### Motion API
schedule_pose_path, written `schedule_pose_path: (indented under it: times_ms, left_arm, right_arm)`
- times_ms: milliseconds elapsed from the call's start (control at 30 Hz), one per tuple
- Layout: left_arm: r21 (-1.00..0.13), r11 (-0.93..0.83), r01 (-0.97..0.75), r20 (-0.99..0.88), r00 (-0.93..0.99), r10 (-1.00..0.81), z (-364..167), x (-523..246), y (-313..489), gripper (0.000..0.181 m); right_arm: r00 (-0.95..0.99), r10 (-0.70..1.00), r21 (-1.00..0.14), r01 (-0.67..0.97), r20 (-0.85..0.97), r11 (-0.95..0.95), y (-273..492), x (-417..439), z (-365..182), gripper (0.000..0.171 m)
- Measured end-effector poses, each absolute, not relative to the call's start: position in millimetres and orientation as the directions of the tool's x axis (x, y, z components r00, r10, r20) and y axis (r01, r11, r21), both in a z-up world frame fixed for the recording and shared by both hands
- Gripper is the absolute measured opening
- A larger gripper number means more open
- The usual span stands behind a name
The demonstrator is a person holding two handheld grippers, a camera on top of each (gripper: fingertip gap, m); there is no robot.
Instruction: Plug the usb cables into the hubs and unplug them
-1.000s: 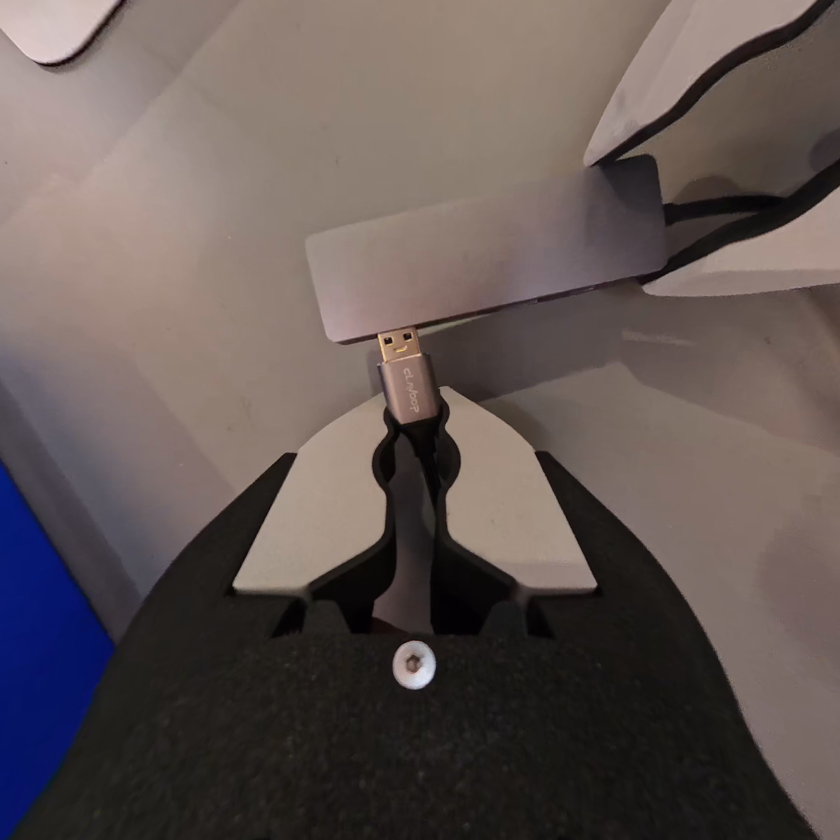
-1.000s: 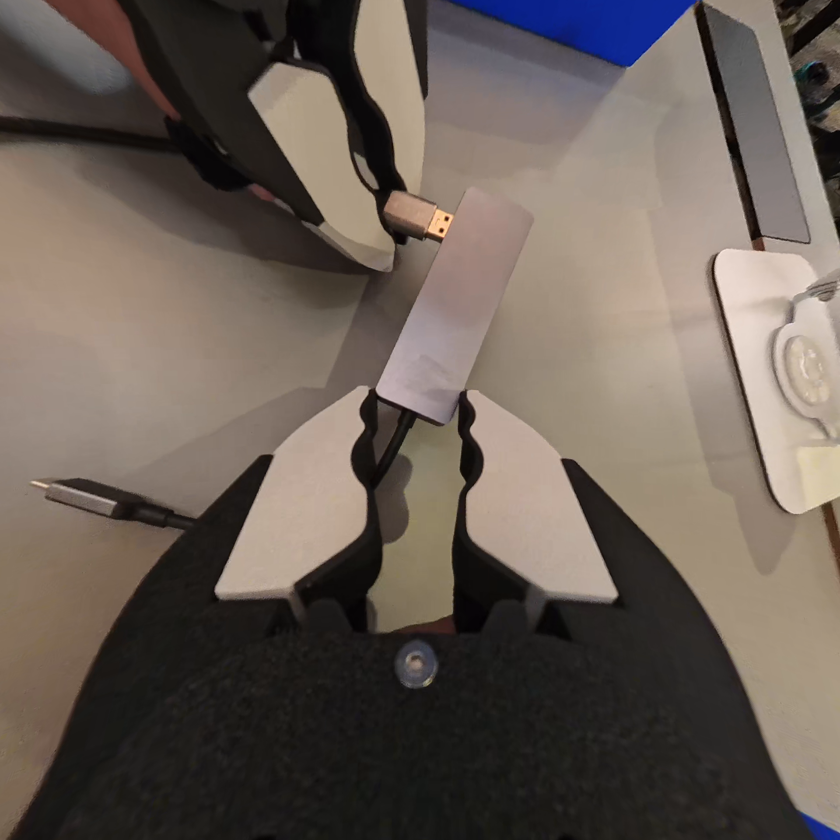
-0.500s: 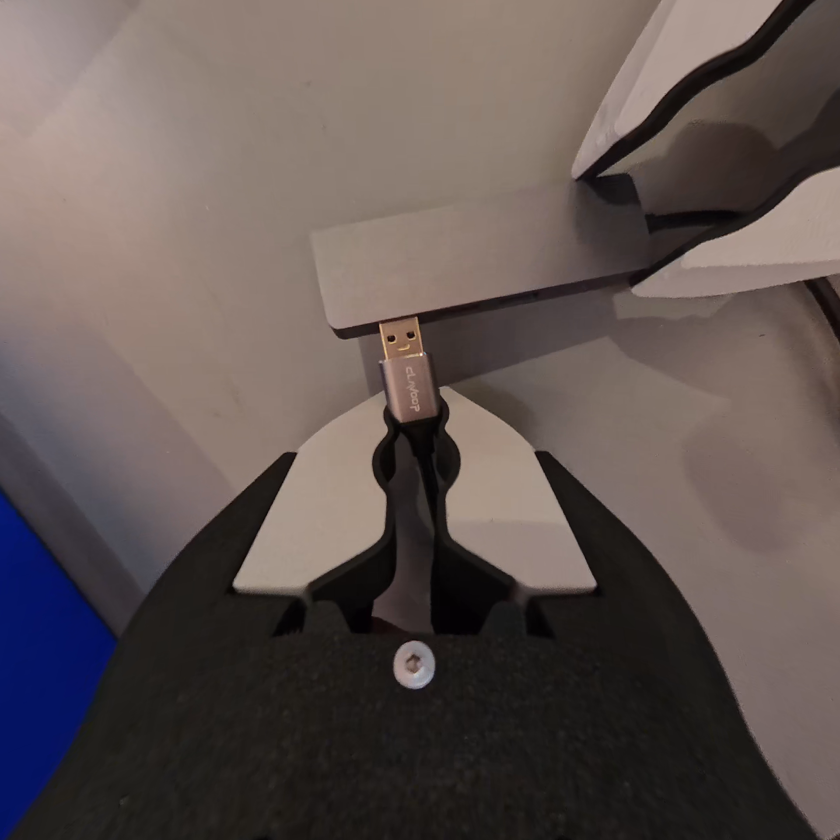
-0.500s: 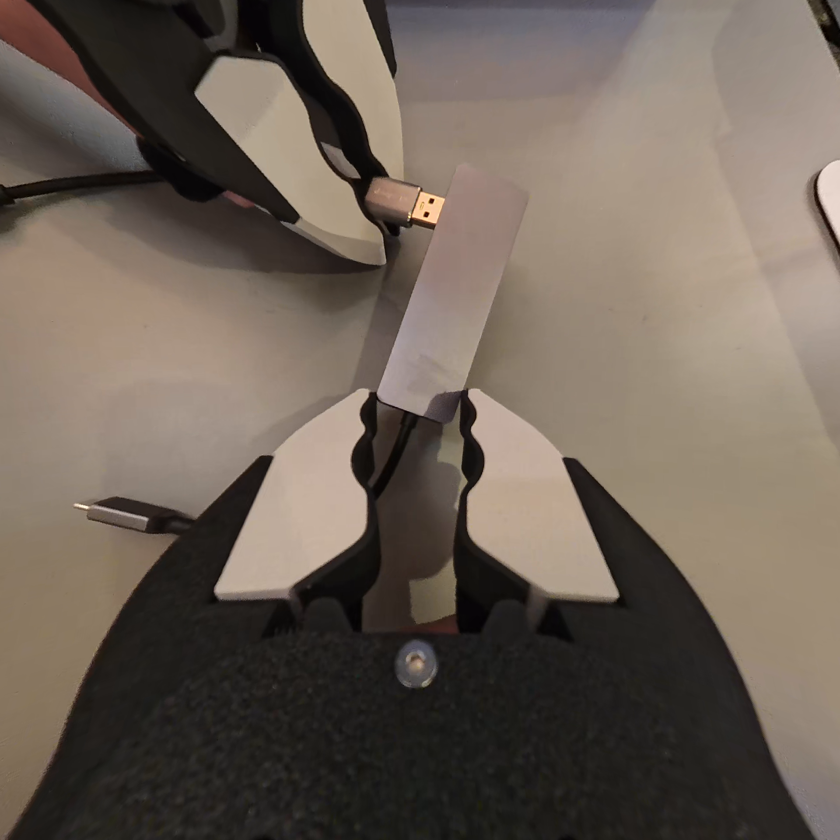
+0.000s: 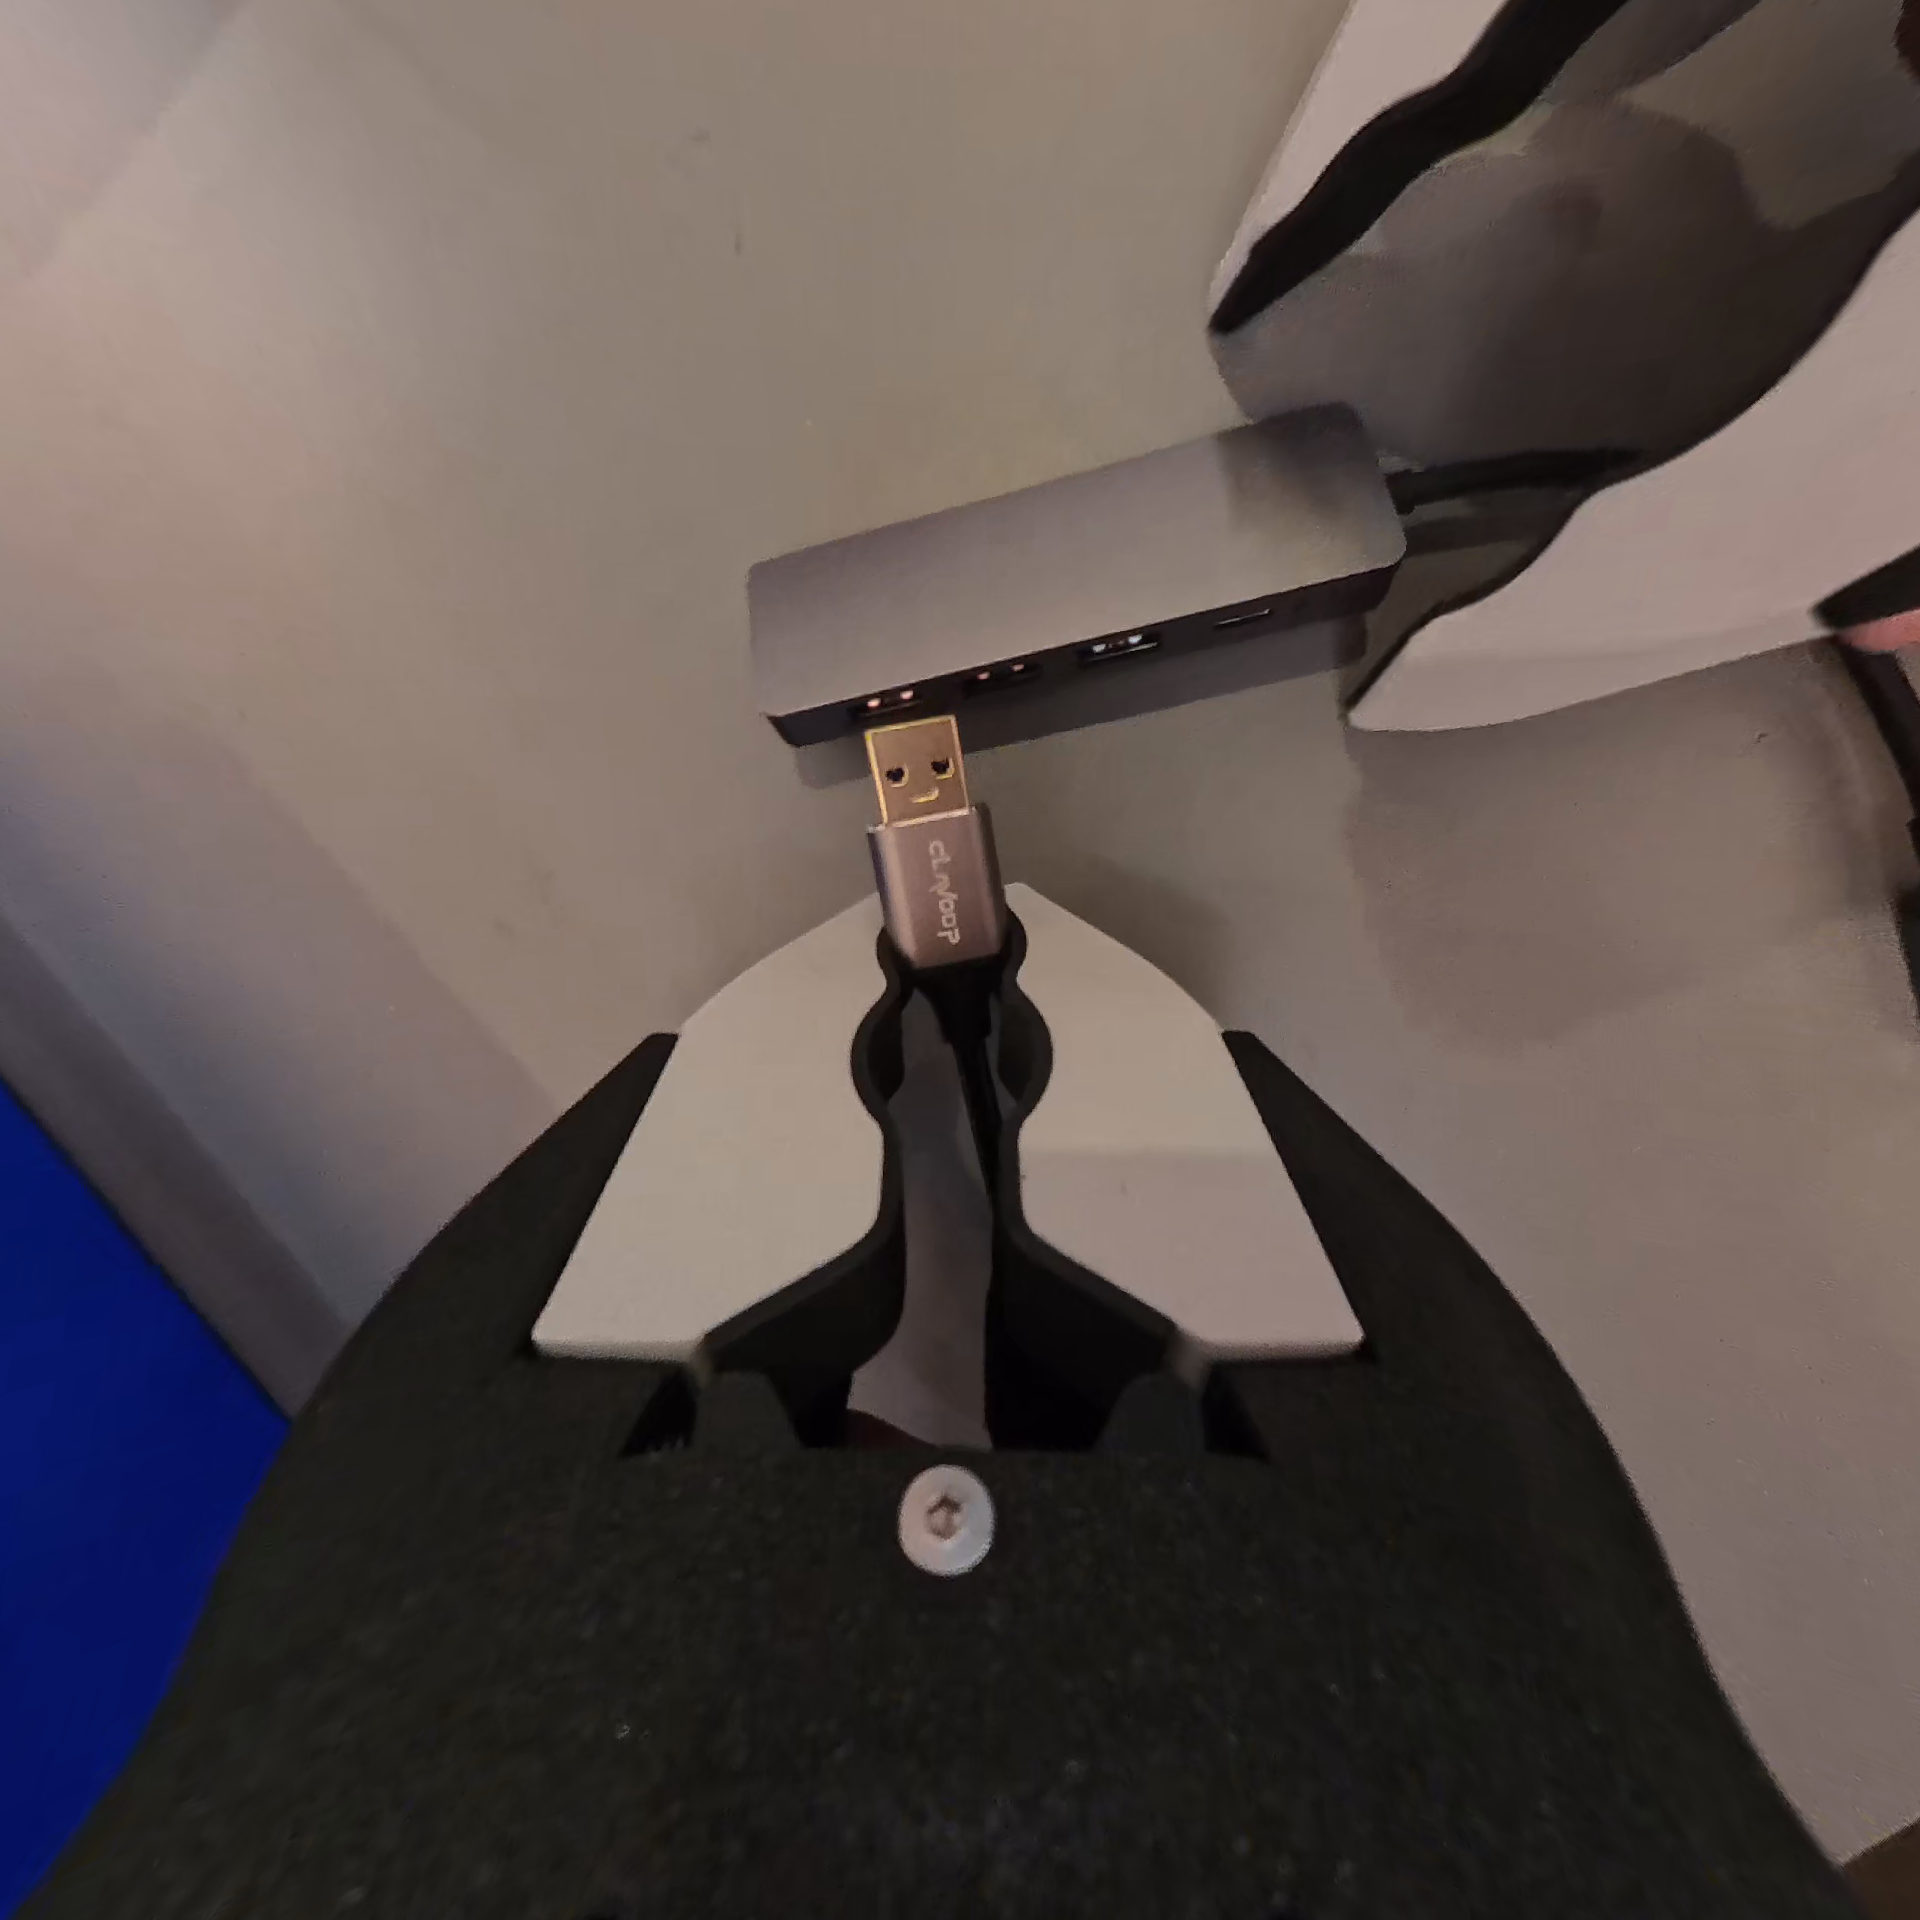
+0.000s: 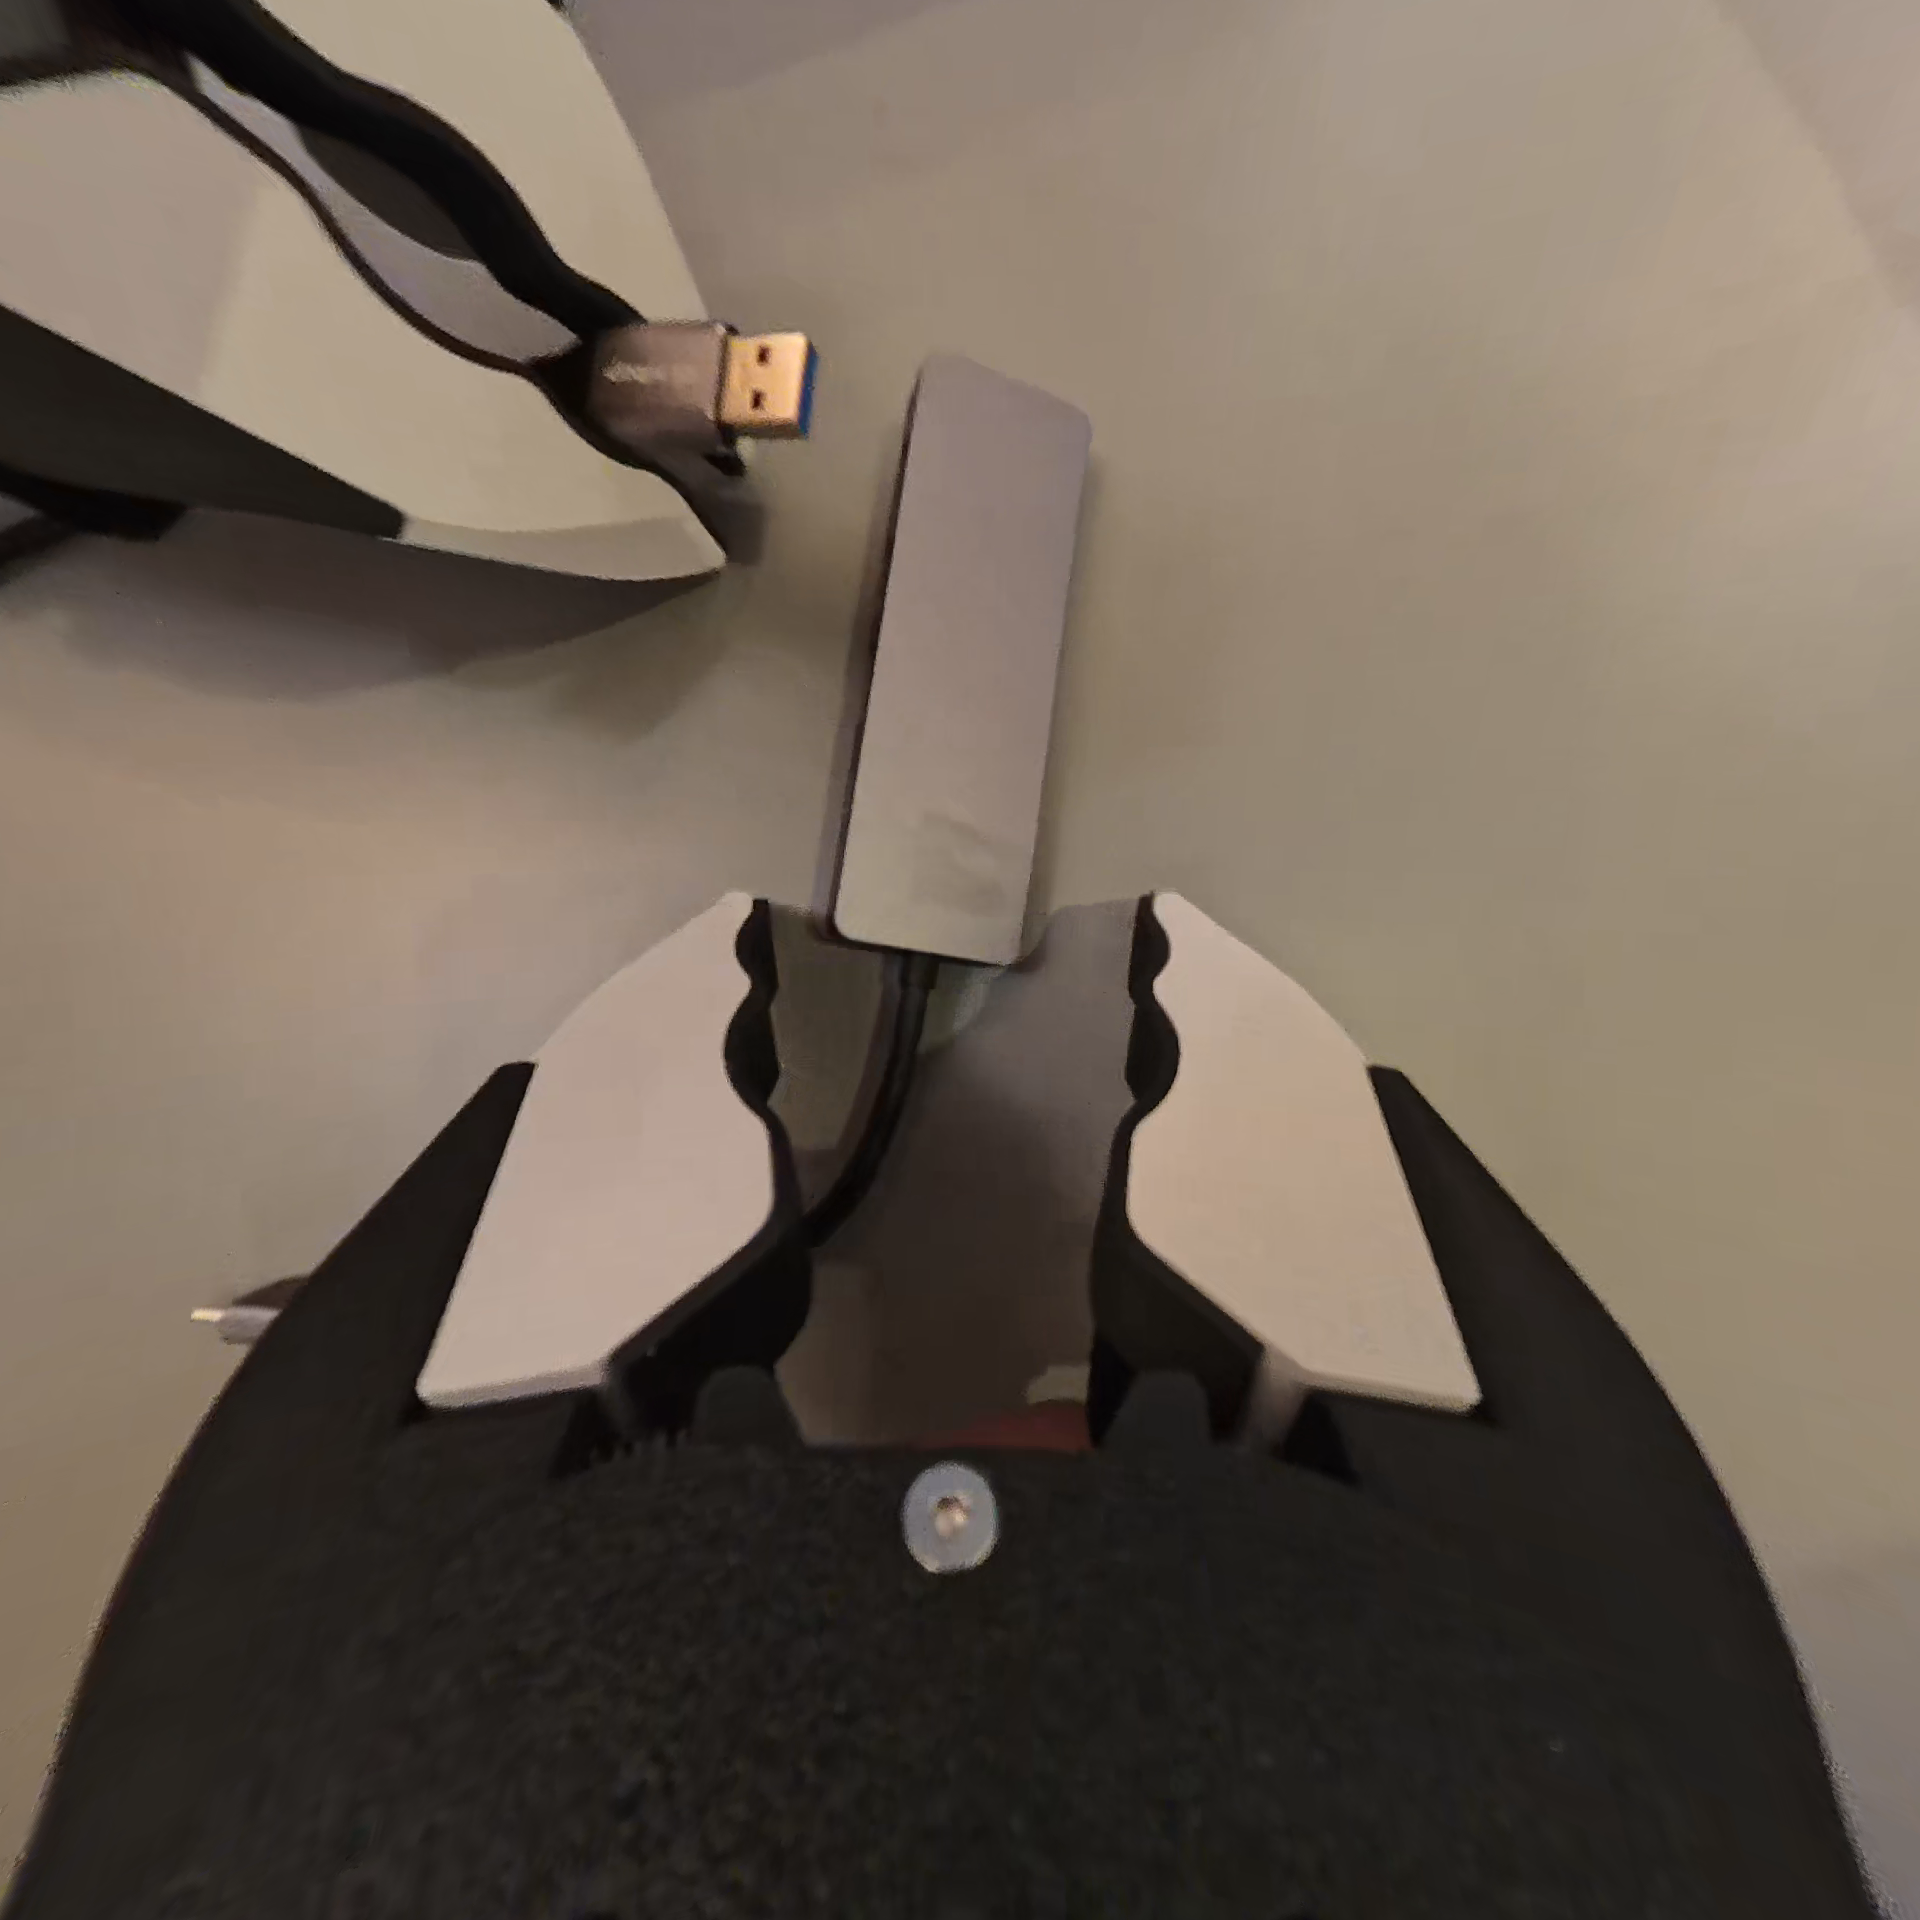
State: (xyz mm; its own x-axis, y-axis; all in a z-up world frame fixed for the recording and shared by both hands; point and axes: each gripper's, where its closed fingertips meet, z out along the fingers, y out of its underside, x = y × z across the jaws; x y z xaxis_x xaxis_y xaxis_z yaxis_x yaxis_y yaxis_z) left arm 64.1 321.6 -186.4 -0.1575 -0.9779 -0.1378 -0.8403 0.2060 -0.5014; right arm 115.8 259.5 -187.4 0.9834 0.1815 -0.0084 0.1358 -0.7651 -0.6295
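One USB plug [image 5: 935,862] outside hub [image 5: 1070,592] | left gripper [image 5: 951,961] clamps it

Grey tabletop [image 5: 520,416], blue surface [image 5: 94,1299] beyond

Dim warm light, soft shadows, edges blurred, perhaps motion
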Motion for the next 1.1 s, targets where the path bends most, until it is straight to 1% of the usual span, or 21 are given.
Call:
schedule_pose_path:
  times_ms: [133, 200, 233, 333, 433, 533, 733, 867, 1000, 1100]
  left_arm:
    - [-0.505, 0.195, -0.841, -0.117, -0.157, -0.981, -186.5, 58.1, 323.9, 0.013]
    - [-0.508, 0.186, -0.841, -0.096, -0.16, -0.982, -186.6, 54.9, 324.4, 0.013]
    - [-0.511, 0.191, -0.838, -0.097, -0.165, -0.982, -186.2, 53.4, 324.9, 0.013]
    - [-0.529, 0.194, -0.826, -0.074, -0.182, -0.98, -181.9, 48.8, 321.1, 0.013]
    - [-0.541, 0.207, -0.815, -0.096, -0.185, -0.978, -174.8, 46.8, 322.6, 0.013]
    - [-0.549, 0.216, -0.807, -0.116, -0.183, -0.976, -167.7, 44.0, 325.2, 0.013]
    - [-0.528, 0.242, -0.814, -0.136, -0.2, -0.97, -166.1, 40.9, 324.3, 0.013]
    - [-0.495, 0.253, -0.831, -0.107, -0.231, -0.967, -172.0, 43.3, 318.2, 0.013]
    - [-0.49, 0.233, -0.84, -0.1, -0.212, -0.972, -174.0, 49.0, 320.8, 0.013]
    - [-0.477, 0.227, -0.849, -0.093, -0.208, -0.974, -176.7, 50.6, 320.0, 0.013]
  right_arm:
    - [0.99, 0.139, -0.643, 0.108, 0.001, -0.758, 264.3, 115.3, -188.5, 0.062]
    - [0.989, 0.145, -0.662, 0.105, -0.006, -0.742, 265.5, 114.2, -187.6, 0.042]
    - [0.988, 0.154, -0.67, 0.113, -0.003, -0.734, 265.5, 113.4, -187.3, 0.036]
    - [0.984, 0.177, -0.682, 0.135, 0.008, -0.719, 265.6, 112.6, -187.1, 0.036]
    - [0.978, 0.204, -0.689, 0.173, 0.036, -0.704, 266.3, 114.3, -186.3, 0.035]
    - [0.973, 0.229, -0.695, 0.156, -0.013, -0.702, 263.1, 117.4, -184.5, 0.035]
    - [0.97, 0.241, -0.732, 0.168, 0.005, -0.66, 256.9, 126.4, -164.5, 0.035]
    - [0.96, 0.27, -0.757, 0.227, 0.069, -0.613, 258.0, 120.2, -153.7, 0.035]
    - [0.95, 0.275, -0.756, 0.289, 0.15, -0.588, 259.5, 113.6, -149.1, 0.035]
    - [0.947, 0.262, -0.765, 0.306, 0.184, -0.567, 260.7, 110.3, -144.7, 0.035]
